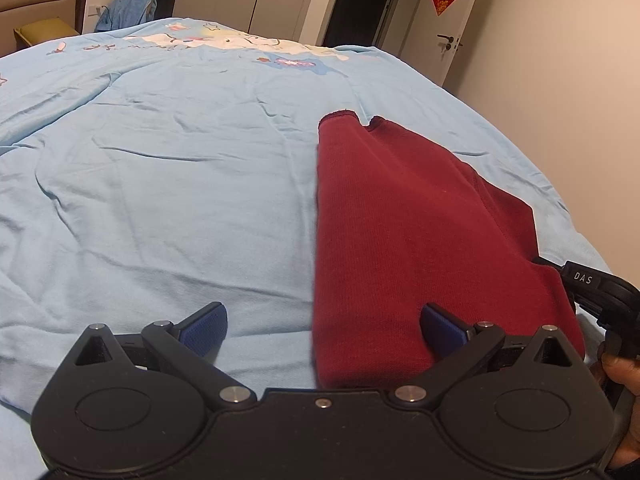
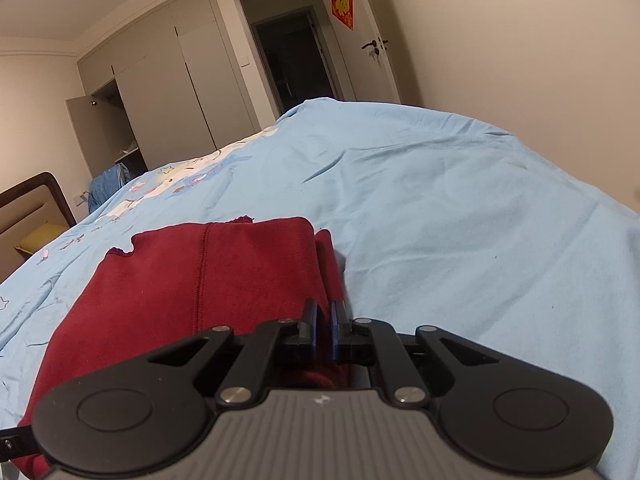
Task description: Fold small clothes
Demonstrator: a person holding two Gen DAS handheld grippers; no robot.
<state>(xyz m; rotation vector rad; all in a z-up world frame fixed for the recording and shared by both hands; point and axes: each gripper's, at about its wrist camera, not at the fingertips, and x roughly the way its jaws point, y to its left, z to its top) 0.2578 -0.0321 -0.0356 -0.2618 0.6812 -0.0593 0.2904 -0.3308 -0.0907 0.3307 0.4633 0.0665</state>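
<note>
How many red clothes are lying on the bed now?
1. The red garment lies folded on the blue bedsheet, near the right hand-held gripper. Others may be out of view.

Both my wrist cameras sit low and close over the bed (image 1: 160, 160), looking forward along my tongs; they share the red garment (image 1: 400, 220), wardrobe and door beyond.

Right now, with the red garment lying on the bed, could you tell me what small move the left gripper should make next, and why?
Probably close the left gripper on the near edge of the red garment. Its jaws stand wide open, one over the blue sheet and one over the cloth, holding nothing, while the right gripper seems already shut on the garment's right edge. Both edges need holding before a fold.
</note>
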